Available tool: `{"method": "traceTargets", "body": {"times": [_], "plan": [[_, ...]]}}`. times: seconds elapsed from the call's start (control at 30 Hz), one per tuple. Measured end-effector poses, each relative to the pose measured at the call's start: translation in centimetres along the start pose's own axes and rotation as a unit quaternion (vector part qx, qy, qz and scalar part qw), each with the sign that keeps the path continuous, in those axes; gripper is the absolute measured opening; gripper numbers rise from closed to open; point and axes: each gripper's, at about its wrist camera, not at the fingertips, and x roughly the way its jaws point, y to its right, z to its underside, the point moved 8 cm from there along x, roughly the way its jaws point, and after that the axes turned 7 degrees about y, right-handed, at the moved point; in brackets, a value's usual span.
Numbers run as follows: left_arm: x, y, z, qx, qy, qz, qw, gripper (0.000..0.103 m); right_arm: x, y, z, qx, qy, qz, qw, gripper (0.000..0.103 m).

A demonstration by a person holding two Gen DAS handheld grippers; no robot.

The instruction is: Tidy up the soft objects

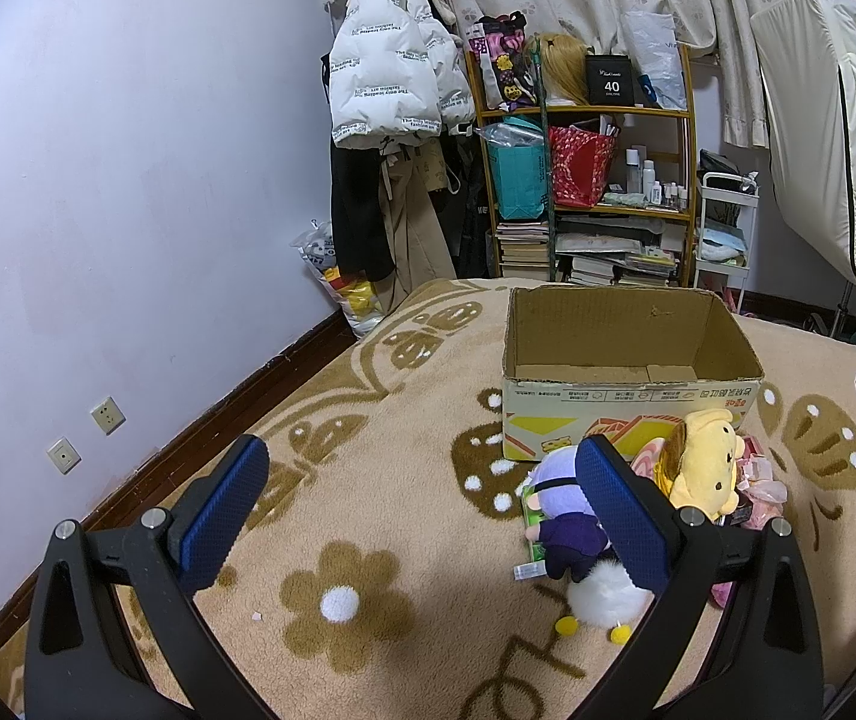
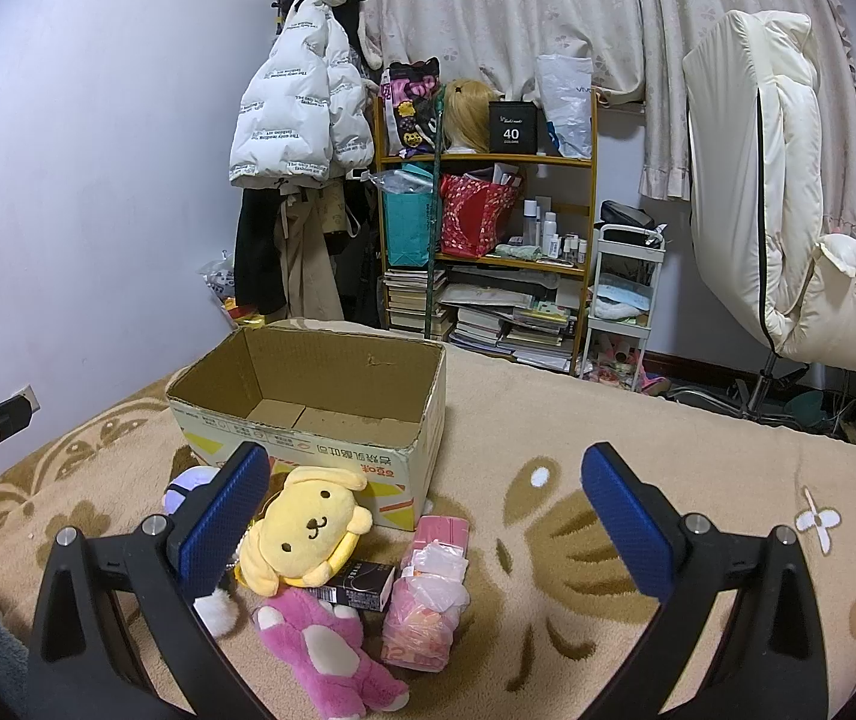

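An open cardboard box [image 1: 625, 396] [image 2: 308, 426] stands empty on the beige flowered blanket. In front of it lie soft toys: a yellow dog plush [image 2: 308, 531] [image 1: 706, 465], a pink bear plush [image 2: 323, 648], a purple doll [image 1: 559, 516] [image 2: 188, 489] and a white fluffy chick [image 1: 598, 597]. My left gripper [image 1: 422, 510] is open and empty, hovering left of the toys. My right gripper [image 2: 425, 516] is open and empty above the toys.
A black packet [image 2: 362, 585] and pink wrapped packs [image 2: 428, 588] lie beside the plushes. A green pack [image 1: 532, 519] lies under the purple doll. A cluttered shelf [image 2: 487, 228], hanging jackets [image 2: 296, 114] and a white chair [image 2: 787, 228] stand behind the bed.
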Motion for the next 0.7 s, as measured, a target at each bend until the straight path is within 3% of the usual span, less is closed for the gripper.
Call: {"method": "traceTargets", "body": {"times": [0.7], "plan": [[0.15, -0.01, -0.02, 0.001, -0.001, 0.0, 1.0, 0.101, 0.16, 0.01, 0.12, 0.0, 0.0, 0.0, 1.0, 0.103]]}}
